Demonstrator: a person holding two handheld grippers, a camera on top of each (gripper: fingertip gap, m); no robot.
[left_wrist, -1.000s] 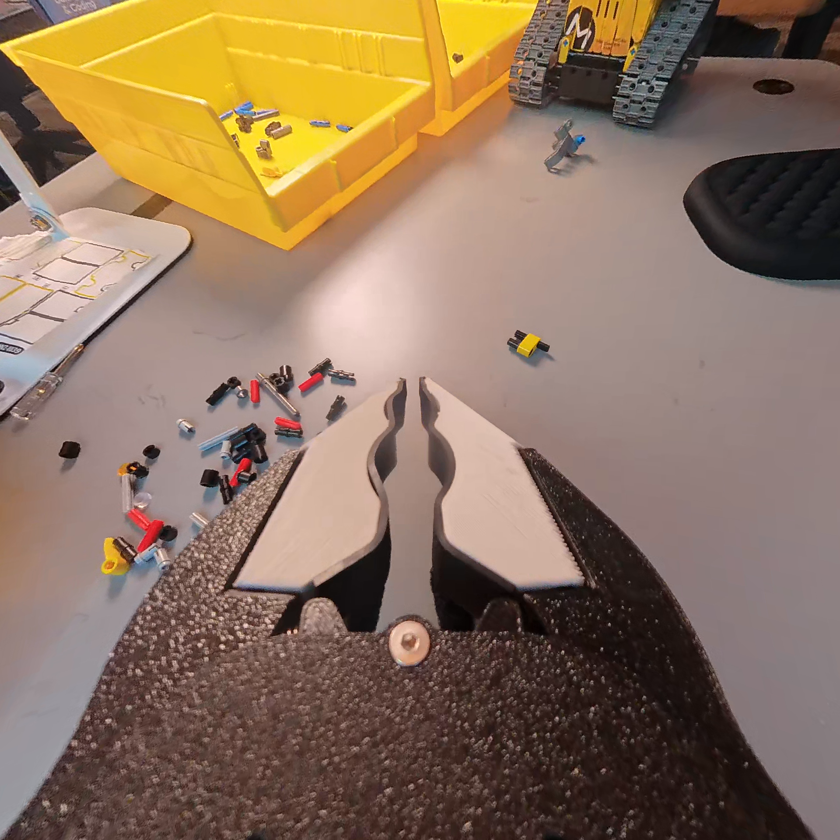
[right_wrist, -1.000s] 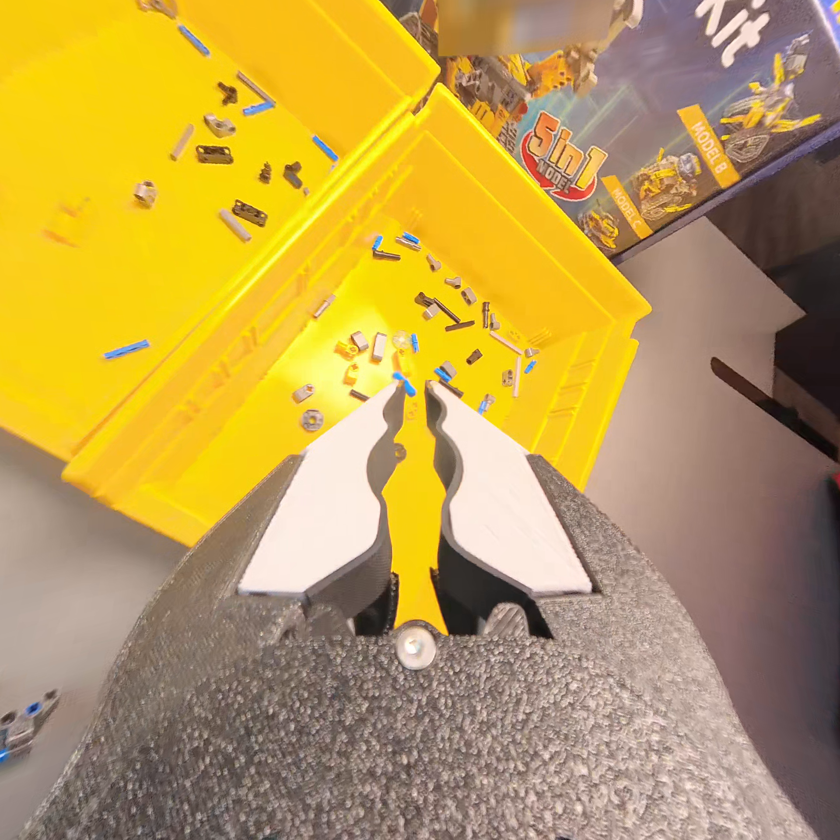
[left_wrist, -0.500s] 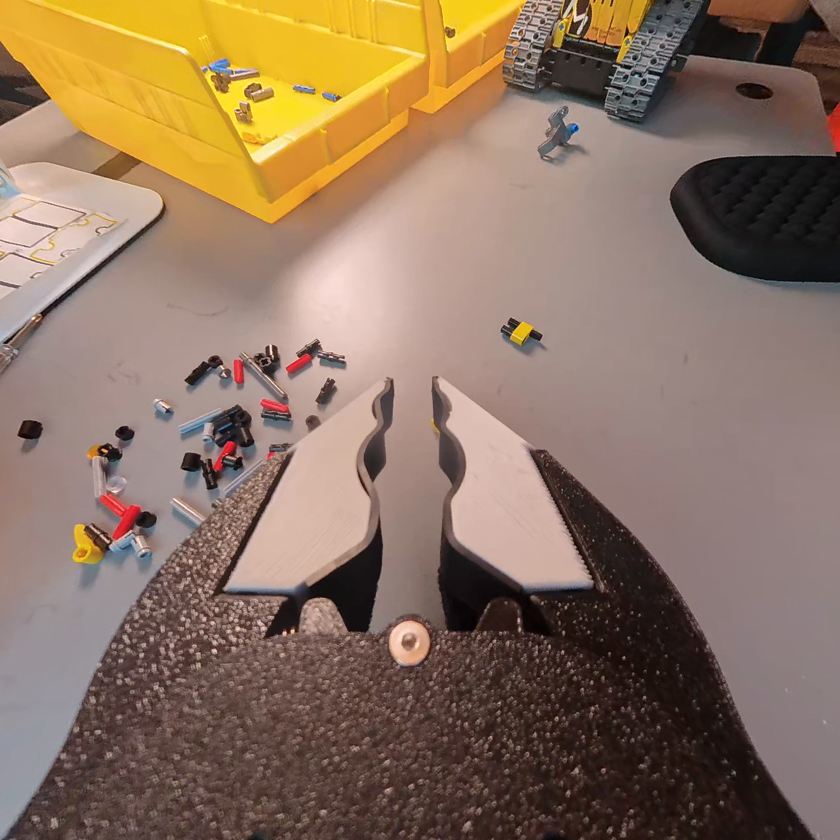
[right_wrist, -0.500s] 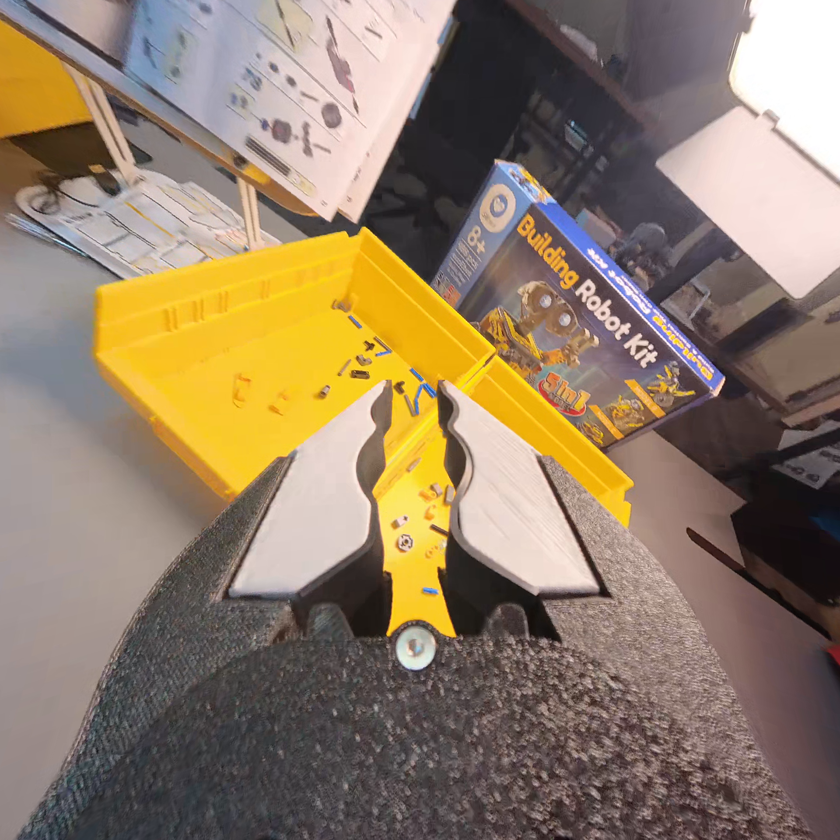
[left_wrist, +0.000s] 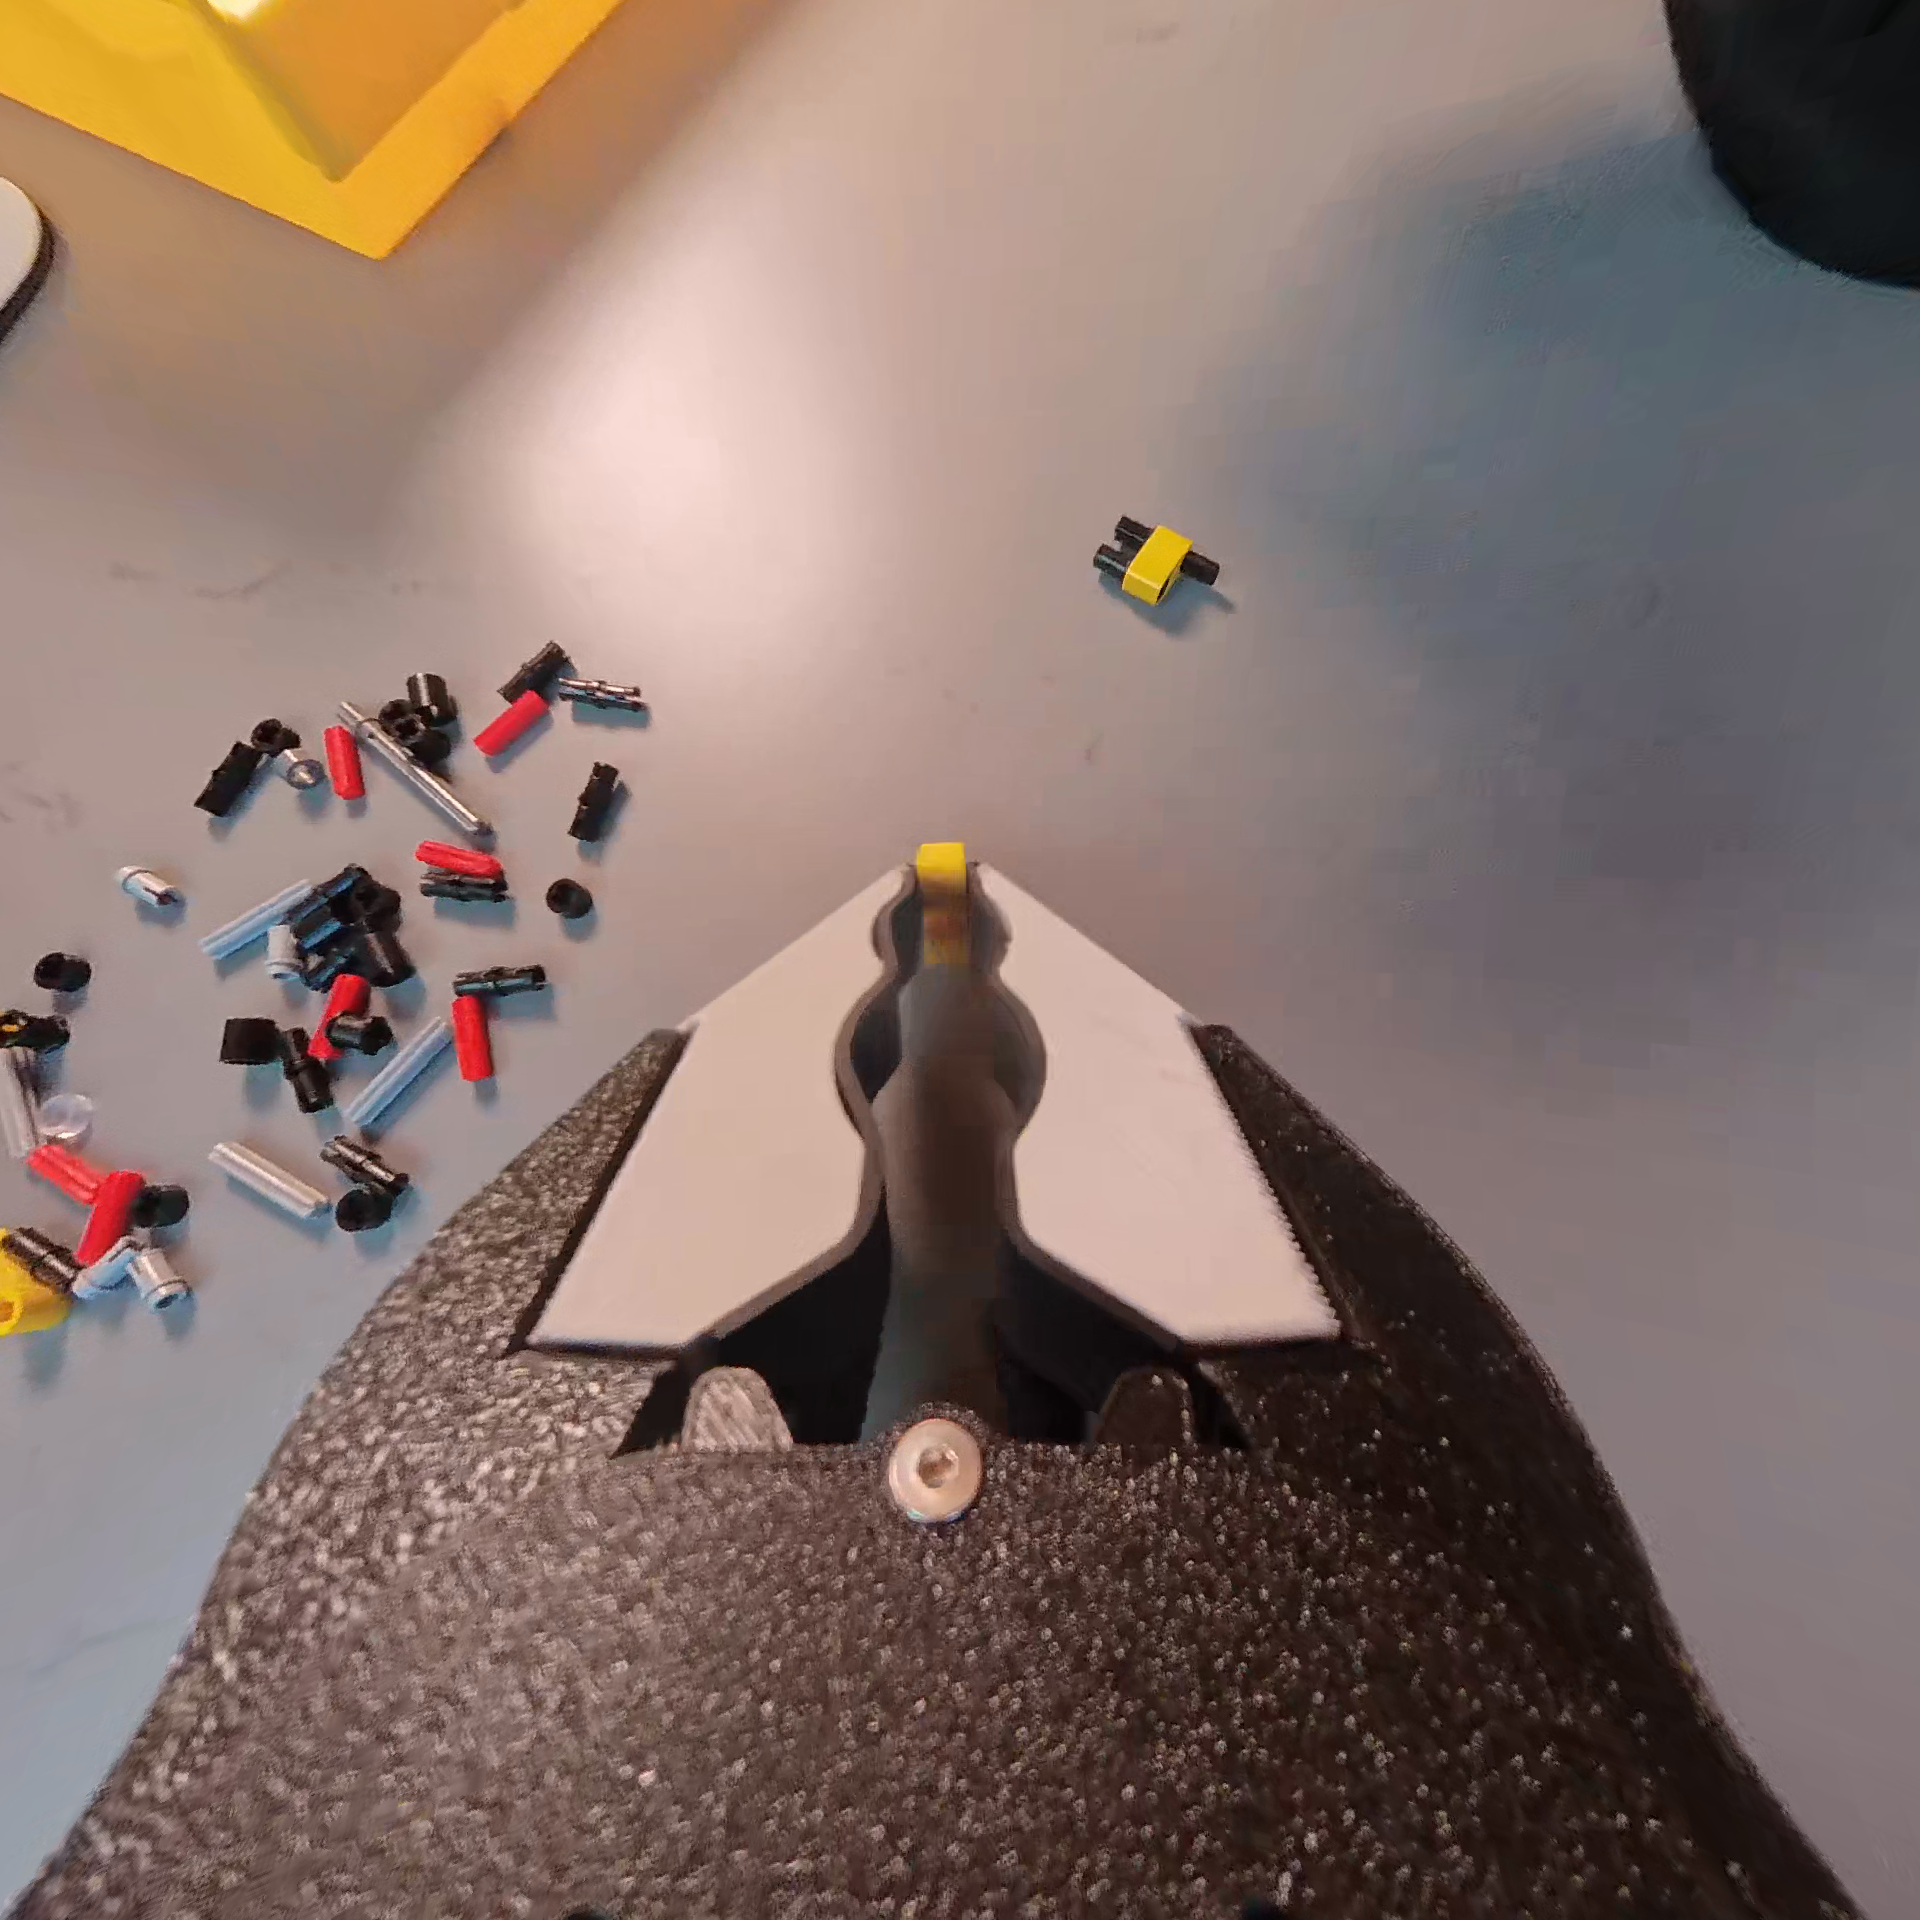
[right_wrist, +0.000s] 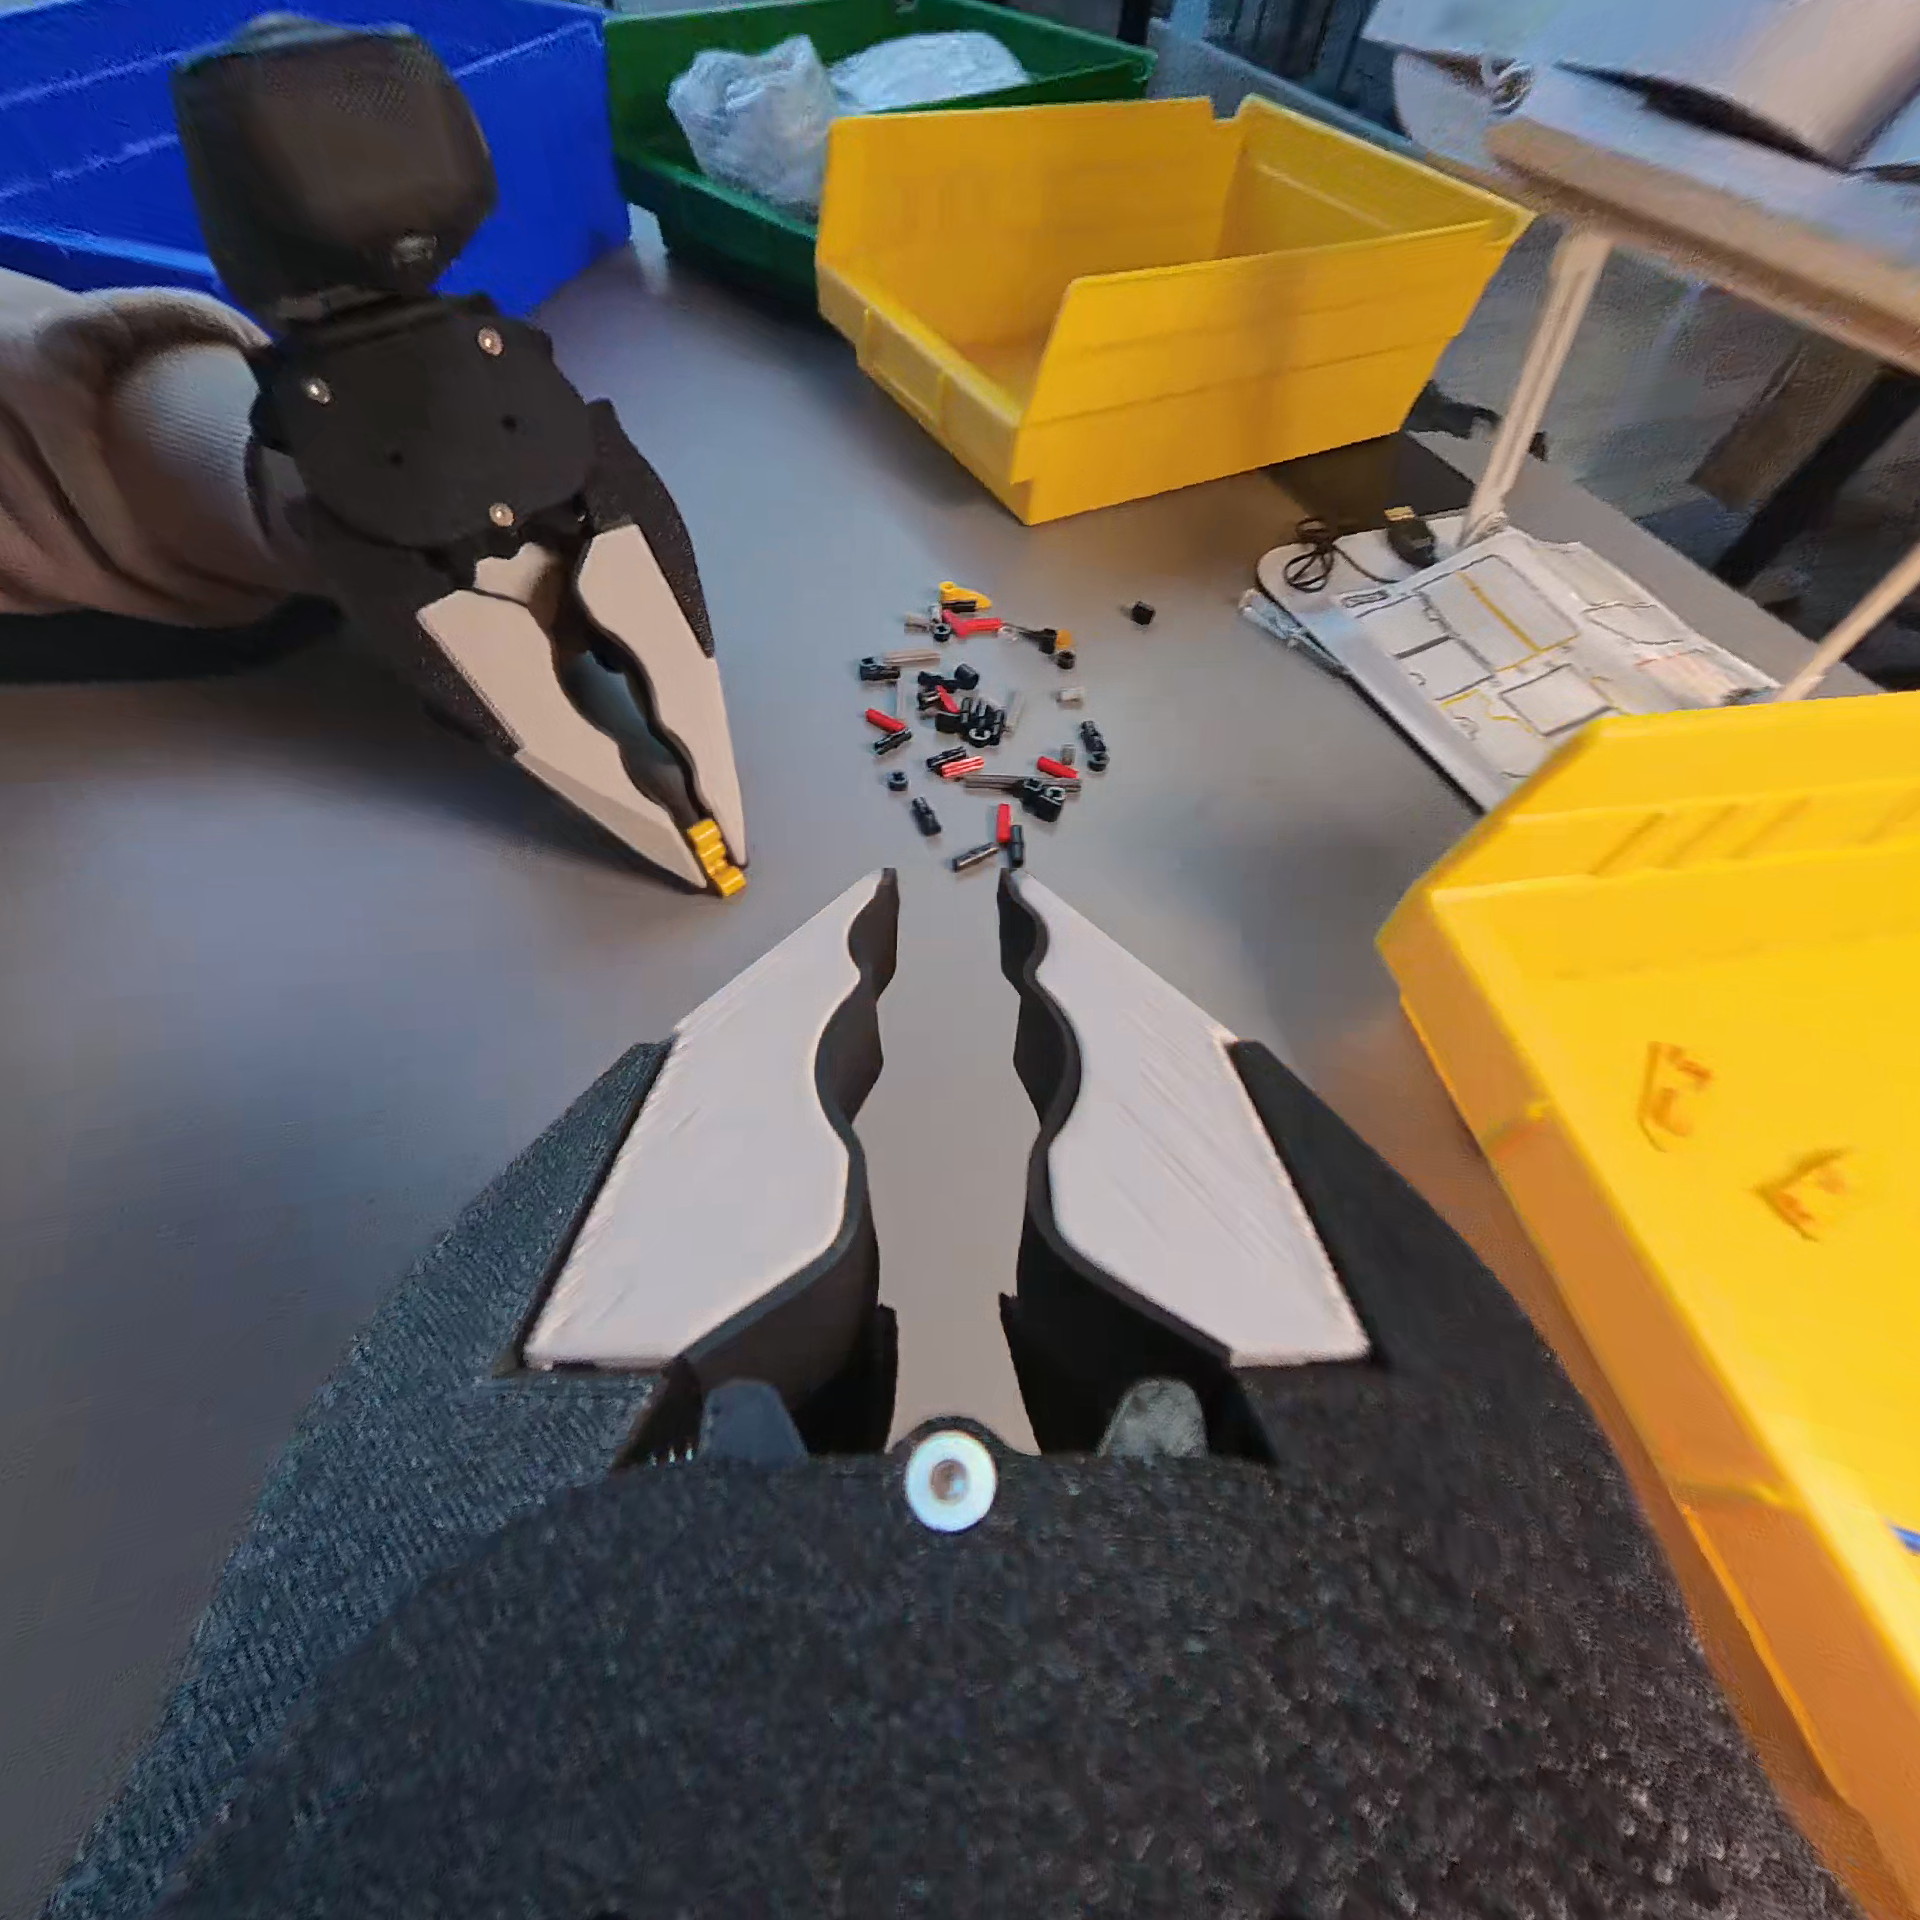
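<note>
Yellow plastic shows between your left gripper (left_wrist: 941, 883) tips: a small yellow beam (left_wrist: 939, 906), narrow and ridged along one edge, pinched at the very front of the fingers and poking just past them, its lower end at or just above the grey table (left_wrist: 1455, 831); contact there is hard to judge. From your right wrist view the same left gripper (right_wrist: 717, 857) slants down toward the tabletop with that beam (right_wrist: 715, 854) clamped at its point, and a gloved hand (right_wrist: 114, 457) grips its black body. Your right gripper (right_wrist: 945, 883) hangs above the table with its fingers parted and nothing between them, aimed at the scatter of small parts (right_wrist: 971, 717). That scatter, black, red, grey and pale blue pins and connectors (left_wrist: 343, 935), lies to the left of your left gripper, near but apart from it. A lone yellow-and-black connector (left_wrist: 1153, 563) sits farther ahead on bare table. Around the matte grey surface stand yellow bins (right_wrist: 1143, 301), one close on the right (right_wrist: 1683, 1091), plus a green bin (right_wrist: 862, 135) holding clear bags and a blue bin (right_wrist: 540, 125) at the back. A printed instruction sheet (right_wrist: 1496, 665) lies beside the parts.
</note>
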